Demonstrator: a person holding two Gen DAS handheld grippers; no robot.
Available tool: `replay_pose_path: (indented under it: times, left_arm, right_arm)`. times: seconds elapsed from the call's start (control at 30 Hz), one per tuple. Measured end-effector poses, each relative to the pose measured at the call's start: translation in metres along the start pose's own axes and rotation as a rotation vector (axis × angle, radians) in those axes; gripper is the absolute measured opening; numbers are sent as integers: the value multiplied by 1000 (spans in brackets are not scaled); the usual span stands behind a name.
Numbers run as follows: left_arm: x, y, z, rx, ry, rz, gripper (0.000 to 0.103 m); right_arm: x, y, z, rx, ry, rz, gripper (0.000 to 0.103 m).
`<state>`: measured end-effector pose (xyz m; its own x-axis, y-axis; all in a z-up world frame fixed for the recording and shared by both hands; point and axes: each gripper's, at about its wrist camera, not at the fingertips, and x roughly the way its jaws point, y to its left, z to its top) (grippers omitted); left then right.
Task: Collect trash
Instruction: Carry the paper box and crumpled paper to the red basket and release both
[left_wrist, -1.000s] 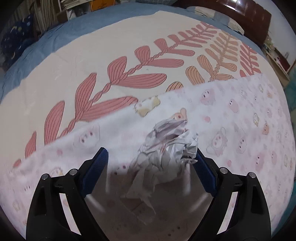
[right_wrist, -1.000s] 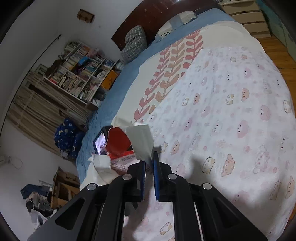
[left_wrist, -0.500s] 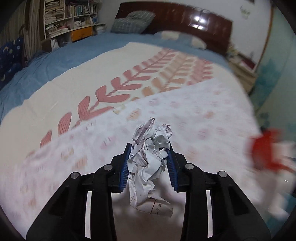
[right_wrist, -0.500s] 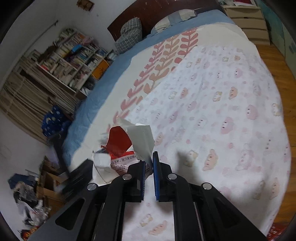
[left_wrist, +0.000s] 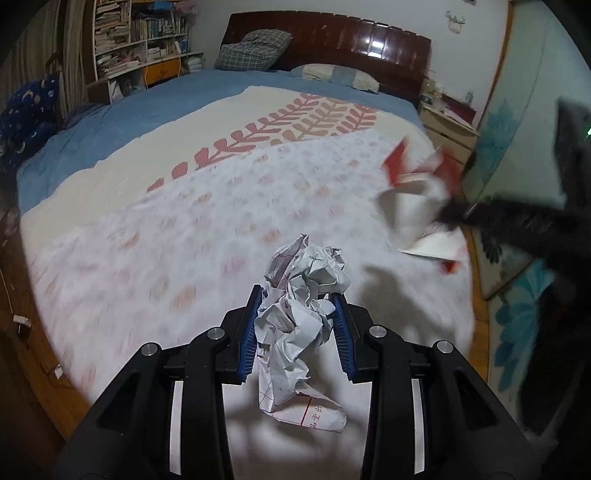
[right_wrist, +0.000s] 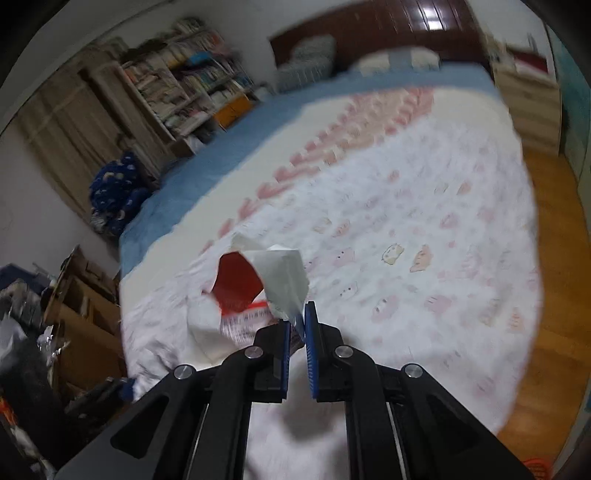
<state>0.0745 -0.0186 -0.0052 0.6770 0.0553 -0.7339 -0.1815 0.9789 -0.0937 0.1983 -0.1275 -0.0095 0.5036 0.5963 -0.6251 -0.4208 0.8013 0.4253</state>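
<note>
A crumpled ball of white lined paper (left_wrist: 301, 295) hangs above the bed, pinched between the blue pads of my left gripper (left_wrist: 295, 295), which is shut on it; a loose tail with red print dangles below. In the right wrist view my right gripper (right_wrist: 298, 314) is shut on the edge of a torn red and white paper packet (right_wrist: 251, 291), held over the pink patterned blanket (right_wrist: 424, 295). That packet (left_wrist: 417, 199) and the dark right gripper body also show, blurred, at the right of the left wrist view.
The bed carries a leaf-print cover (left_wrist: 295, 118) and blue sheet, with pillows at a dark headboard (left_wrist: 332, 40). Bookshelves (right_wrist: 192, 85) stand along the left. A nightstand (left_wrist: 447, 125) and wooden floor (right_wrist: 554, 295) lie to the right. Boxes and clutter (right_wrist: 74, 295) sit at the near left.
My left gripper closed on the crumpled paper and lifted it off the blanket, swinging so the whole bed shows. My right gripper rolled and moved with the packet still held.
</note>
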Motion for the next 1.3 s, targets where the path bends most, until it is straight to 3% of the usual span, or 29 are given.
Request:
replay_pose_path:
  times: [0.17, 0.3, 0.4, 0.6, 0.73, 0.87, 1.0, 1.17, 1.3]
  left_arm:
    - [-59, -47, -23, 78, -7, -87, 36]
    - [-117, -111, -28, 190, -70, -165, 36]
    - [-149, -163, -35, 261, -94, -233, 36]
    - [-167, -283, -62, 428, -82, -388, 36]
    - [-143, -363, -109, 528, -3, -469, 36]
    - [-91, -415, -169, 606, 117, -498, 36]
    - [-41, -431, -225, 660, 207, -496, 36]
    - [0, -435, -276, 758, 285, -430, 36]
    - [21, -436, -281, 744, 345, -397, 36]
  right_arm:
    - [-123, -14, -41, -34, -49, -45, 10]
    - [-243, -51, -73, -56, -96, -175, 10]
    - [-330, -90, -109, 13, -143, -273, 10]
    - [-428, -169, -197, 191, -213, -382, 10]
    - [-441, -230, -274, 345, -194, -422, 10]
    - [-427, -280, -337, 463, -147, -441, 10]
    - [-403, -320, -389, 554, -82, -452, 10]
    - [-370, -342, -402, 577, -36, -443, 10]
    - [-338, -351, -398, 594, -9, -449, 10]
